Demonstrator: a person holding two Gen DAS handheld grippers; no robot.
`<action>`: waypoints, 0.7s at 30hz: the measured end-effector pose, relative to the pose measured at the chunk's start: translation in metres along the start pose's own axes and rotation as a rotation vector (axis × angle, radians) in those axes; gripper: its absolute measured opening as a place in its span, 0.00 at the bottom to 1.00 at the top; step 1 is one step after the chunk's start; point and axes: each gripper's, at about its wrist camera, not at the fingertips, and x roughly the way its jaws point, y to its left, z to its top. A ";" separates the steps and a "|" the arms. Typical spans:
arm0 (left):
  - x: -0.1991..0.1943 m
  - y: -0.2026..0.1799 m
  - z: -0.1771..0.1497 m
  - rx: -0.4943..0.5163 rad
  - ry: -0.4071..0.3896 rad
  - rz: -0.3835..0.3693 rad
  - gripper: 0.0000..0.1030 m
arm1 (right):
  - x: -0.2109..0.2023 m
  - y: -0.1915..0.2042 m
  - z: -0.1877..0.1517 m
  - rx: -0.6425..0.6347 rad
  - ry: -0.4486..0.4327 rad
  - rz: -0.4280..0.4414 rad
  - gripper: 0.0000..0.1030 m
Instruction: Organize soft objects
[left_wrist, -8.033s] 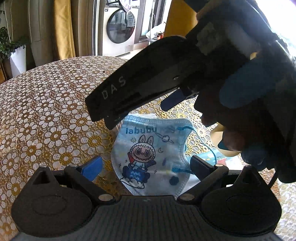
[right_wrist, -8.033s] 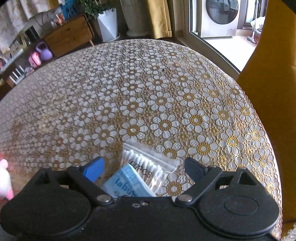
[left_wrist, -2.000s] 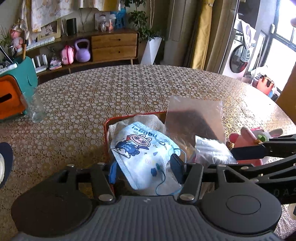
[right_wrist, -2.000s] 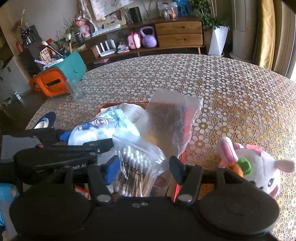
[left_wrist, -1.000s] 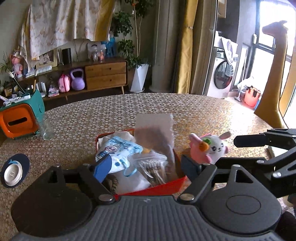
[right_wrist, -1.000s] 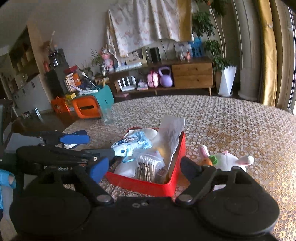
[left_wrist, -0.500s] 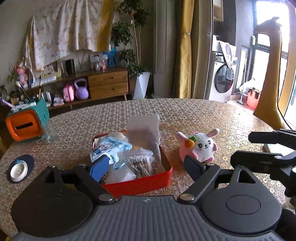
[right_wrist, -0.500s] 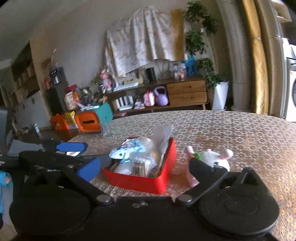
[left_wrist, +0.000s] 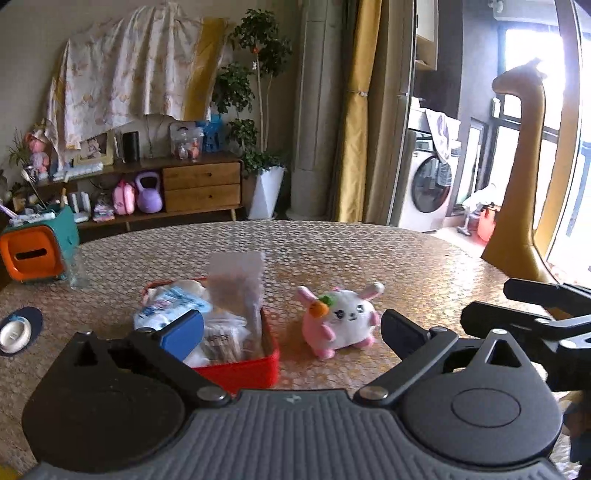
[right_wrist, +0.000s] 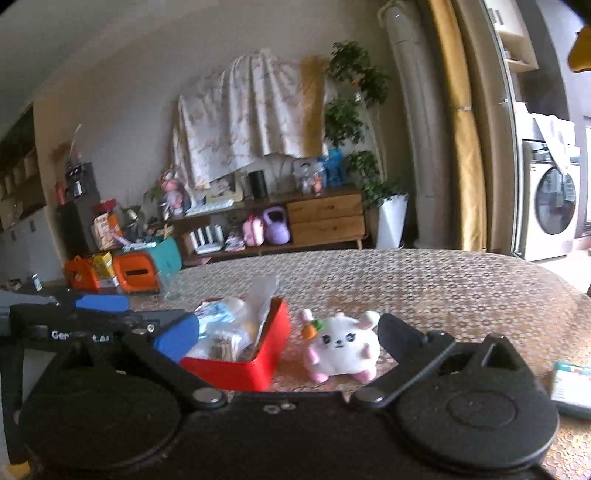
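A red box (left_wrist: 240, 371) on the flowered table holds a printed face mask (left_wrist: 166, 306), a bag of cotton swabs (left_wrist: 221, 339) and an upright clear bag (left_wrist: 236, 284). A pink and white plush bunny (left_wrist: 340, 325) sits just right of the box, on the cloth. My left gripper (left_wrist: 293, 330) hangs back from both, its jaws opening, with nothing between them. The right gripper (right_wrist: 288, 334) stands open and empty, also well short of the box (right_wrist: 236, 369) and the bunny (right_wrist: 341, 343). Each gripper shows at the edge of the other's view.
An orange and teal tissue box (left_wrist: 33, 254) and a drinking glass (left_wrist: 77, 269) stand at the table's far left. A dark coaster (left_wrist: 16, 330) lies at the left edge. A teal packet (right_wrist: 572, 384) lies at the near right. A tall giraffe figure (left_wrist: 517, 184) stands beyond the table.
Both grippers have drawn back from the red box, which now looks smaller and farther. Their jaws have spread wider. The mask and the swab bag stay in the box.
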 end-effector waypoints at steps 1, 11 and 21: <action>0.000 -0.001 0.000 -0.008 0.001 -0.006 1.00 | -0.002 -0.002 -0.001 0.003 -0.005 -0.007 1.00; -0.008 -0.021 -0.004 0.021 -0.022 0.033 1.00 | -0.007 -0.015 -0.006 0.026 -0.028 -0.025 1.00; -0.009 -0.023 -0.008 0.019 -0.010 0.022 1.00 | -0.010 -0.013 -0.009 0.022 -0.035 -0.033 1.00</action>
